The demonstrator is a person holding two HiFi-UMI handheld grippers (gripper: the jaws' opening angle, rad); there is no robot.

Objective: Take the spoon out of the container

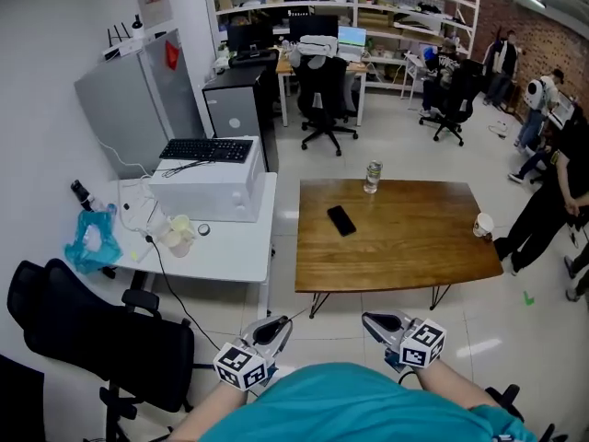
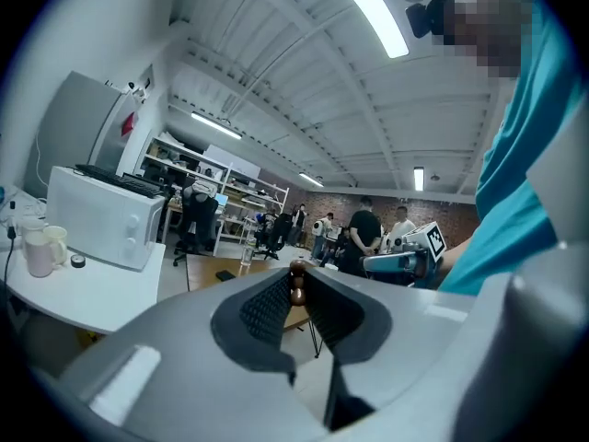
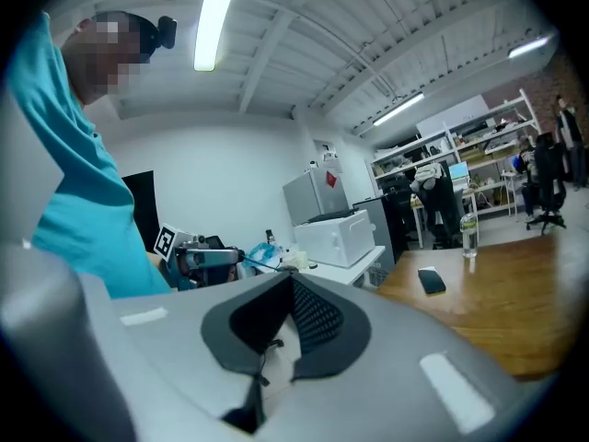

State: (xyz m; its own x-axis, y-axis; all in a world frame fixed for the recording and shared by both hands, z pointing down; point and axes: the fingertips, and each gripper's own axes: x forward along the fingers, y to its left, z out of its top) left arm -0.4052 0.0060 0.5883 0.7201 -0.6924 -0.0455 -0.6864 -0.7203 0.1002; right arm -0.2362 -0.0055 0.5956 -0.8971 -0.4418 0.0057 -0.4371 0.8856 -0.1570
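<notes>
A clear jar [image 1: 372,177] stands at the far edge of the wooden table [image 1: 405,247]. It also shows in the left gripper view [image 2: 246,254] and the right gripper view [image 3: 470,231]. It is too small for me to make out a spoon in it. Both grippers hang close to my body, well short of the table. My left gripper [image 1: 281,323] [image 2: 296,279] has its pads together at the tips. A small brown spot shows there, and I cannot tell what it is. My right gripper [image 1: 371,320] [image 3: 292,284] is shut and holds nothing.
A black phone [image 1: 341,220] lies mid-table and a white cup [image 1: 483,226] sits at its right edge. To the left is a white desk [image 1: 230,251] with a white box [image 1: 207,190] and a keyboard. A black chair [image 1: 101,334] stands nearby. People stand at the right.
</notes>
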